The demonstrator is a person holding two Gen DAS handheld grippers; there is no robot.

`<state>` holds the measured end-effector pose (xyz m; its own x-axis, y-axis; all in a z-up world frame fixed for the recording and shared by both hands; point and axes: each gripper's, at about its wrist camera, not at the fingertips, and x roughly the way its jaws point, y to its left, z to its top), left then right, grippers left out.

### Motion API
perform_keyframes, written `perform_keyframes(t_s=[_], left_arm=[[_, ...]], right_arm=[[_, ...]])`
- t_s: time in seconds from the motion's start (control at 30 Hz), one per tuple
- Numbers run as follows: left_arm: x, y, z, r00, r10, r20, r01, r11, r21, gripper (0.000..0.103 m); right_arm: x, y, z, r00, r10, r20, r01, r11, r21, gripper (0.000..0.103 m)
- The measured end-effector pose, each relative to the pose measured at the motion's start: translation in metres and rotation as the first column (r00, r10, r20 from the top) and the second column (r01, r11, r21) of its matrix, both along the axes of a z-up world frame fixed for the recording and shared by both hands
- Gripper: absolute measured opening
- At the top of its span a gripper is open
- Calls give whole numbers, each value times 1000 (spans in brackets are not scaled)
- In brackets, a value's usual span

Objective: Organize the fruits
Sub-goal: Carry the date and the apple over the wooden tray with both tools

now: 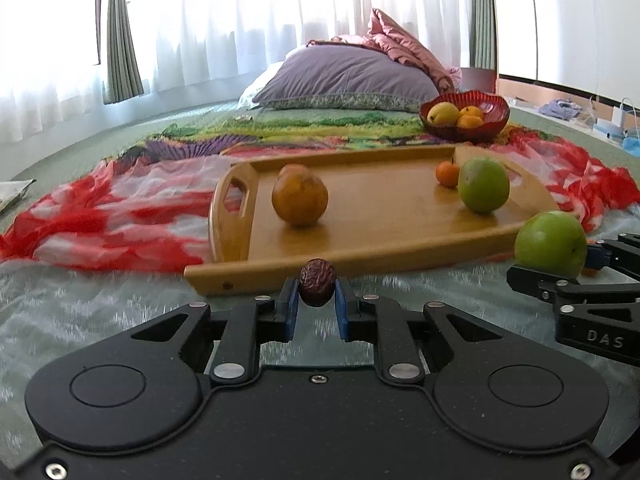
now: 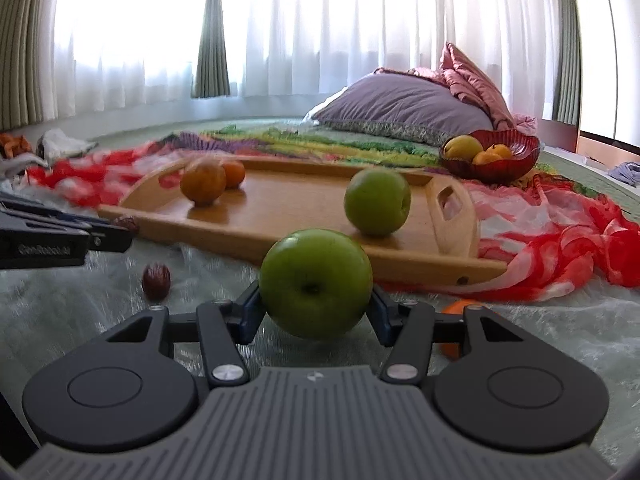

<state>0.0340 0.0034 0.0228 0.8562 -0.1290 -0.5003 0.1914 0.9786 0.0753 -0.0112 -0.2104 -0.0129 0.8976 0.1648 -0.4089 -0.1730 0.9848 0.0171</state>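
My left gripper is shut on a dark red date, held just before the near edge of a wooden tray. My right gripper is shut on a green apple; that apple also shows at the right of the left wrist view. On the tray lie a brownish orange, a second green apple and a small tangerine. A second date lies on the pale cloth. An orange fruit is partly hidden behind my right finger.
A red glass bowl holding a yellow fruit and tangerines stands behind the tray's far right. A red-and-white scarf lies bunched around the tray. A purple pillow and pink bedding are at the back. Curtains hang behind.
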Motion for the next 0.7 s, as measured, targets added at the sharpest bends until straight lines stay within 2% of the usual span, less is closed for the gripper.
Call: perform_keyframes(t_s=[0.2,0.37,0.47,0.7], left_arm=[[17,-3,19,1000,-8,29,9,1000,-20,18],[38,-1,38,999,-22,35,24,999,-41,18],[61,0,53,999,-37,27,39,997,-59,18],[126,1,81,999,-33,-11,32,995,-93,18]], right_arm=[[6,-4,22,999,-20,26,19,999,28,58],[21,-9,41,997,-42,58,41,999,17,58],[40,-17,57,997,-60,52,58,998,27,58],[107,-36,83,995,-91,-26,92,995,37,58]])
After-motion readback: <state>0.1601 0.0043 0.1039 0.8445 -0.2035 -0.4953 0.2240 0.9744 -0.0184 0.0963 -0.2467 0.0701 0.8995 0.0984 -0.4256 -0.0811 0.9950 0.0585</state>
